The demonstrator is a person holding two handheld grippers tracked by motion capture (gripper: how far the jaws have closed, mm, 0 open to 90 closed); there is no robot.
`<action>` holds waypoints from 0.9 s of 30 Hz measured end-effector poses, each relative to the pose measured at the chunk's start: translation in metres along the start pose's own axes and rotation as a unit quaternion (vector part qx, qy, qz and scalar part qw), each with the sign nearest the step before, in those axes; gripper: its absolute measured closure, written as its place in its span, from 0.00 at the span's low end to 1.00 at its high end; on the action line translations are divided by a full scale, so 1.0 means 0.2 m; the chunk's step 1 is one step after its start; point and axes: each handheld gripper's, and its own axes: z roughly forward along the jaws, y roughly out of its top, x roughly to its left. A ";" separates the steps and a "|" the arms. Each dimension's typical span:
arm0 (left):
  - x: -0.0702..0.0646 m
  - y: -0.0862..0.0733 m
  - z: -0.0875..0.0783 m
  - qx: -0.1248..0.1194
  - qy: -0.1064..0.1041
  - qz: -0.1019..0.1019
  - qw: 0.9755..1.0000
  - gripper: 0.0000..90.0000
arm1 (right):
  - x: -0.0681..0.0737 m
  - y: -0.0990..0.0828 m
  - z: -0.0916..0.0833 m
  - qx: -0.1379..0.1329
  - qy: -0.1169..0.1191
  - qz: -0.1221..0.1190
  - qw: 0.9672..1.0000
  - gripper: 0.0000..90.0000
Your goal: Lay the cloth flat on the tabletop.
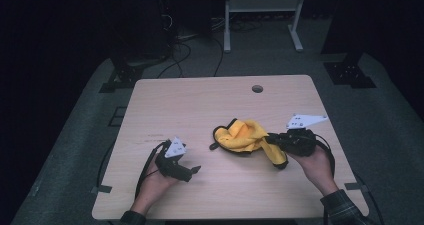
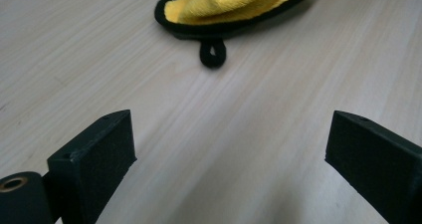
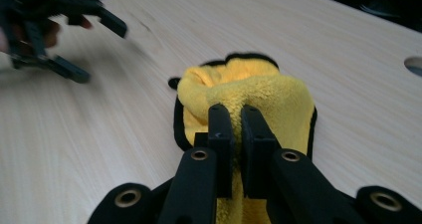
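Jaws of right gripper (image 3: pixel 238 115) pinch yellow cloth (image 3: pixel 259 92).

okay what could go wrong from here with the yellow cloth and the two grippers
1. The right gripper pinches only one fold of the yellow fleecy cloth with black trim; lifting may drag the rest in a bunch across the wooden table.
2. The left gripper, jaws wide open, might miss the cloth's thin black edge.

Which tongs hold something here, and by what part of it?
The right tongs pinch the yellow cloth at a bunched fold; the left tongs hold nothing.
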 end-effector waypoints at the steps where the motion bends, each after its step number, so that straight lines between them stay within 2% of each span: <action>1: 0.00 0.01 0.01 -0.002 -0.001 0.000 1.000 0.06 | 0.01 0.01 -0.02 -0.007 0.009 0.000 1.000 0.94; 8: 0.00 0.06 0.08 0.005 -0.015 0.014 1.000 0.06 | 0.03 0.06 -0.09 -0.037 0.038 -0.007 0.999 0.94; 9: -0.02 0.09 0.11 0.003 -0.025 0.022 0.999 0.06 | 0.04 0.07 -0.10 -0.042 0.044 -0.008 0.998 0.94; 12: -0.06 0.12 0.17 0.004 -0.041 0.040 0.998 0.07 | 0.04 0.07 -0.11 -0.046 0.044 -0.010 0.998 0.94; 15: -0.10 0.15 0.23 0.002 -0.053 0.054 0.997 0.13 | 0.04 0.07 -0.10 -0.042 0.043 -0.009 0.998 0.94; 16: -0.11 0.16 0.26 0.009 -0.057 0.058 0.997 0.14 | 0.04 0.06 -0.10 -0.041 0.043 -0.007 0.998 0.94; 18: -0.12 0.18 0.30 0.017 -0.056 0.061 0.996 0.15 | 0.04 0.06 -0.10 -0.040 0.043 -0.008 0.998 0.94; 20: -0.12 0.19 0.33 0.022 -0.064 0.054 0.996 0.20 | 0.03 0.06 -0.10 -0.042 0.042 -0.007 0.998 0.94; 22: -0.12 0.20 0.36 0.039 -0.063 0.050 0.996 0.21 | 0.03 0.06 -0.10 -0.041 0.041 -0.007 0.998 0.94; 24: -0.12 0.20 0.39 0.046 -0.071 0.053 0.995 0.30 | 0.03 0.05 -0.10 -0.041 0.041 -0.005 0.998 0.94; 26: -0.13 0.21 0.39 0.044 -0.071 0.053 0.995 0.38 | 0.03 0.05 -0.11 -0.042 0.039 -0.006 0.998 0.94; 27: -0.13 0.21 0.39 0.046 -0.068 0.056 0.995 0.46 | 0.02 0.05 -0.11 -0.042 0.038 -0.005 0.998 0.94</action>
